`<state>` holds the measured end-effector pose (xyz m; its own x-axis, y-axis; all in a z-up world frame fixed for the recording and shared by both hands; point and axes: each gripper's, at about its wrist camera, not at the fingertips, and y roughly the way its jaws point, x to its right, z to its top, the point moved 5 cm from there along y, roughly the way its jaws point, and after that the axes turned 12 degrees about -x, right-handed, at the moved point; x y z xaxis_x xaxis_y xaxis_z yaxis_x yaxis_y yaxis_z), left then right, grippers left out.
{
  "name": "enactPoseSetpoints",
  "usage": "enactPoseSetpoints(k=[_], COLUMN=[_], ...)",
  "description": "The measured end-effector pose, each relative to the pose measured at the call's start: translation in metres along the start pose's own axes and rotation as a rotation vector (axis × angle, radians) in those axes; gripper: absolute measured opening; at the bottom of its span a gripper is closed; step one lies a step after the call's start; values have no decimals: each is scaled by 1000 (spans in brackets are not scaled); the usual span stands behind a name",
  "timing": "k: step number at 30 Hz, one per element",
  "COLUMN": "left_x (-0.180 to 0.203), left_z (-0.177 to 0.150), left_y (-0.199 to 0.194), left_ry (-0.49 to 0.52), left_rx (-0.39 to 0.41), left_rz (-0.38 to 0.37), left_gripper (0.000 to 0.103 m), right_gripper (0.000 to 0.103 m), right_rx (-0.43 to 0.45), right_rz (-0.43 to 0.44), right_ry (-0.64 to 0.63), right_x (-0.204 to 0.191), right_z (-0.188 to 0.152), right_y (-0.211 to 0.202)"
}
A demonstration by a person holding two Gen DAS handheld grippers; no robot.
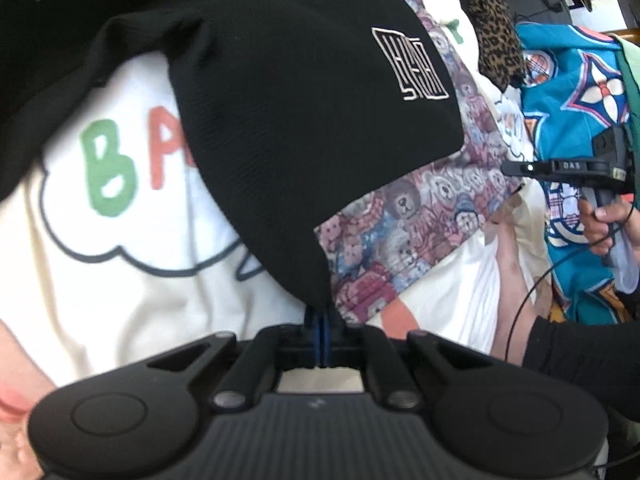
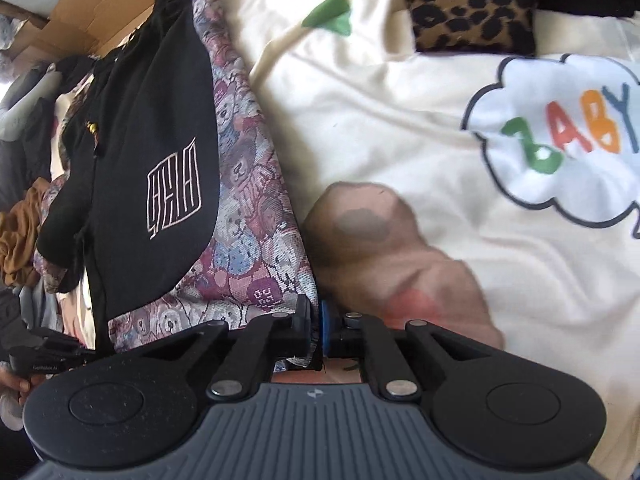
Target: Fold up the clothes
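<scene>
A black garment [image 1: 304, 152] is being pinched by the left hand-held gripper [image 1: 322, 336] — teddy-print fabric [image 2: 248, 216] by the right hand-held gripper [image 2: 316, 332] — over a cream blanket [image 2: 400, 128].

Cream bedding [image 2: 400, 128] lies open to the right; the leopard-print cloth [image 2: 468, 4] and a heaped clothes pile [image 2: 24, 220] crowd the edges.

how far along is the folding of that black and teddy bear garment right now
Early to midway. Done: no finished fold shows. In hand: the left gripper is shut on the black panel and the right gripper on the teddy-bear fabric, both lifted over the cream bedding. Left: laying it flat, plus the leopard-print piece.
</scene>
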<state>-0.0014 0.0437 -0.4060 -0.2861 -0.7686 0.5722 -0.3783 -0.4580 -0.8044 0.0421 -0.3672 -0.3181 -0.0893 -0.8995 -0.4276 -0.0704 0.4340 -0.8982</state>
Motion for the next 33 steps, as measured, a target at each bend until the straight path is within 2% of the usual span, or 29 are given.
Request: enactPoseSetpoints(k=[6,10,13,18,24,26,28,30,31,32,33], left_x=[10,16,10,-4,-5,-9,-15,-22,-25,-29,-32], left_z=[3,2,0,1,0,-2,-5,-4,-2,1,3], left_y=[-10,-12,-3,14,2,-6,-16,-30,-38,-46,-54], left_ry=[50,93,110,79,82,77,71,52,44,37,30], left_rx=[37,38,13,-18,10,19,20,39,60,85,110], left_rz=[-69,-89,-57,-13,-9,-2,15,34,50,70,89], left_gripper=[2,2,2,2,2,2,2,7,13,16,17], right_gripper=[2,2,2,2,2,3,5,9,9,12,21], right_rx=[57,81,57,25,78,53,37,49,71,94,117], right_rz=[-26,-42,-83,-133,-154,-151,-153,-145,-134,-124,-115], right_ry=[0,1,-3,-6,-14,-36,-40,-27,-24,-21,-20], right_x=[4,6,13,24,21,20,21,22,21,21,20], right_z=[10,8,3,-2,1,-1,-1,2,5,8,13], right_y=[-28,-40,-27,0,-20,-18,-16,-20,-26,-31,-37])
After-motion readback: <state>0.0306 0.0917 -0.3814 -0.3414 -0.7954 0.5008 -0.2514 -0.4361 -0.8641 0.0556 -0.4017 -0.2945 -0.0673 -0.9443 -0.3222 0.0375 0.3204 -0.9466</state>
